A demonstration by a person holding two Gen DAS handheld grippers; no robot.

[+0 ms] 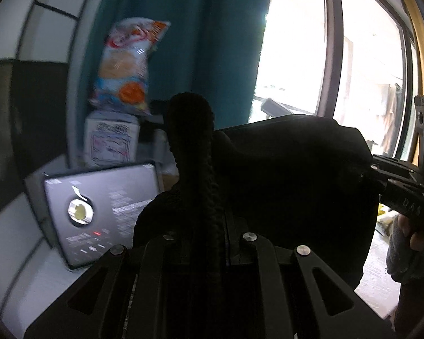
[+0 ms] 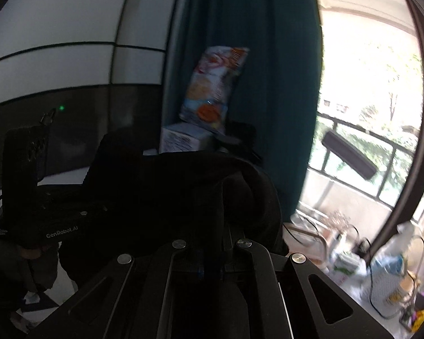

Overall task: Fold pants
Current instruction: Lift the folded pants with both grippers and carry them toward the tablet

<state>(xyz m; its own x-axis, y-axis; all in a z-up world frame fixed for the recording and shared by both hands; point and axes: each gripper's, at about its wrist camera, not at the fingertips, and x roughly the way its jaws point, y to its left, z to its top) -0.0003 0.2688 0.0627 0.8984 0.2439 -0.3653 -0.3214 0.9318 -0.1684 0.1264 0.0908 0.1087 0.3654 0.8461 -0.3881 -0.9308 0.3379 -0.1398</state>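
Both grippers, left [image 1: 196,197] and right [image 2: 226,212], are clamped narrow on the black pants [image 1: 282,163], w/ cloth bunched between each pair of jaws. You're mid-lift; next, probably carry that held edge across and lay it flat, keeping both ends level.

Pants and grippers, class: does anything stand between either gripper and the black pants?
Nothing visible does. The left gripper and the right gripper are each already shut on the black pants, which hang between them.
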